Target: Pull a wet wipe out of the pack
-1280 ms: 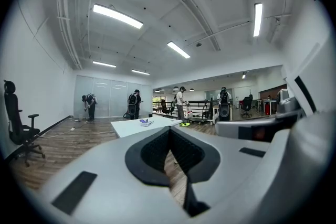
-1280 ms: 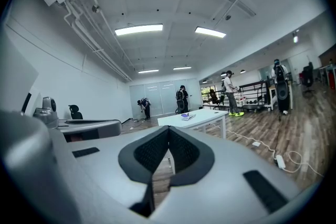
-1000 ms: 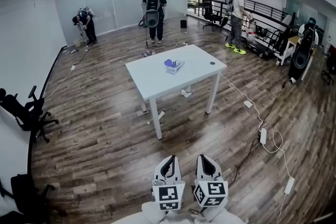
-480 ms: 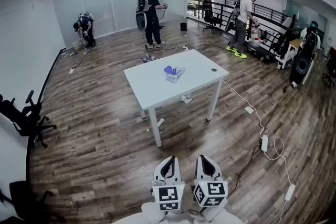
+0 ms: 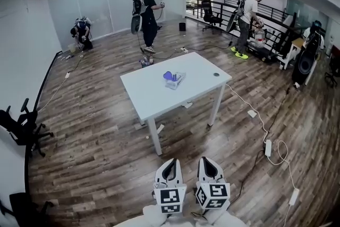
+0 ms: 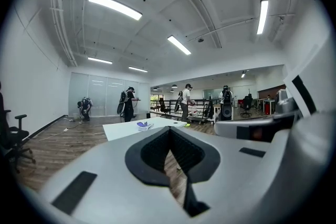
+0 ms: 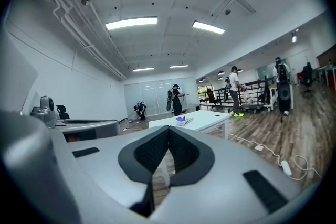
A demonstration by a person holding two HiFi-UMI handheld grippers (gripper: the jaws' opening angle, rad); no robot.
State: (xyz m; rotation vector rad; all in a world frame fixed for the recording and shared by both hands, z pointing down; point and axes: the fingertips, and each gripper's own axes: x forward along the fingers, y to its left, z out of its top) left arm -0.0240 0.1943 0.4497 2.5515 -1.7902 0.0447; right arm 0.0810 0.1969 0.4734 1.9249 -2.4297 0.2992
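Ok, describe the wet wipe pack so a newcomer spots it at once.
Find the white table on the wooden floor. The wet wipe pack lies near the centre of its top: small, pale, with a purple piece at its left end. Its only neighbour is a dark round spot near the right corner.

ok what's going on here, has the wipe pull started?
Not yet. A person holds the left tool and the right tool side by side, low in front, both shut with nothing between the jaws. The wipe pack sits untouched on the white table, which stands well ahead across the wood floor. Neither tool is near it.
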